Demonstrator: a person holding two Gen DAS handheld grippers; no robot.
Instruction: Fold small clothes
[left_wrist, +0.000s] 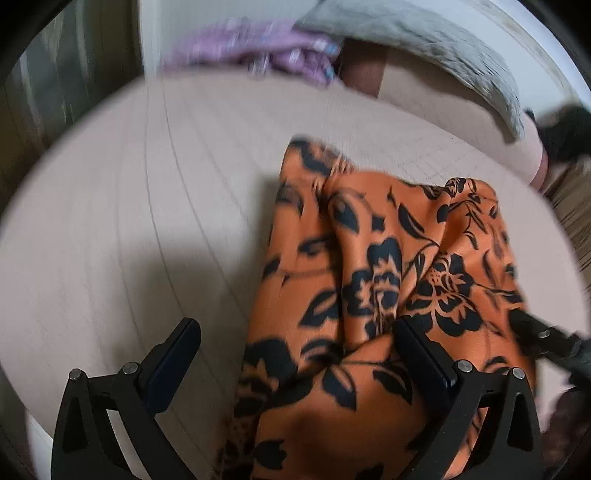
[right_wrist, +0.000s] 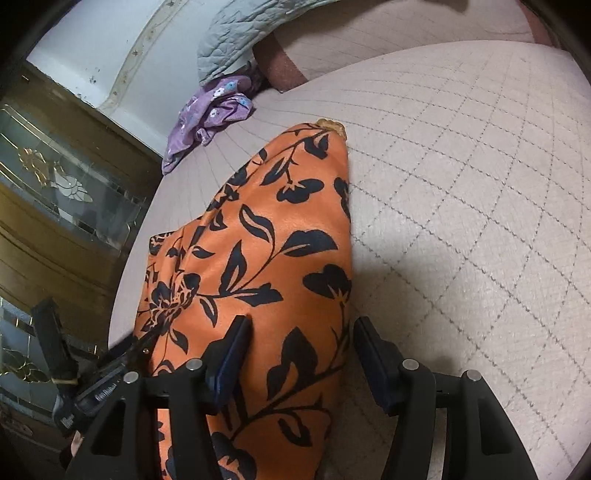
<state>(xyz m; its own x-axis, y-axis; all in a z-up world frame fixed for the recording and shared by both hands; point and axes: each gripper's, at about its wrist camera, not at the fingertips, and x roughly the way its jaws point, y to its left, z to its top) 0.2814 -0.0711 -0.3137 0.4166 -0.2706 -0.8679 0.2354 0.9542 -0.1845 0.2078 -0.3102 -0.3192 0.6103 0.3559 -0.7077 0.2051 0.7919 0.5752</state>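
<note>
An orange garment (right_wrist: 258, 266) with a black flower print lies bunched on a pale quilted bed (right_wrist: 461, 206). In the right wrist view it runs from the near edge of the picture to a narrow far tip, and its right edge is a long fold. To the right of that fold the bed is bare and wide. To the left, the bed edge lies close to the garment, with a wooden cabinet (right_wrist: 62, 206) beyond it. At the far left of the bed sits a crumpled purple cloth (right_wrist: 210, 114), and behind it a grey quilt (right_wrist: 240, 33).

The right hand-held gripper (right_wrist: 301, 354) stands part open. The garment's right edge lies between its fingers; the left finger (right_wrist: 231, 354) touches the cloth, the right finger (right_wrist: 373, 354) stands clear over the bed.

The left hand-held gripper (left_wrist: 295, 354) is wide open and holds nothing. Its right finger (left_wrist: 424, 350) rests on or just above the garment (left_wrist: 369, 277); its left finger (left_wrist: 173, 358) is over bare bed (left_wrist: 129, 221). This view is blurred.
</note>
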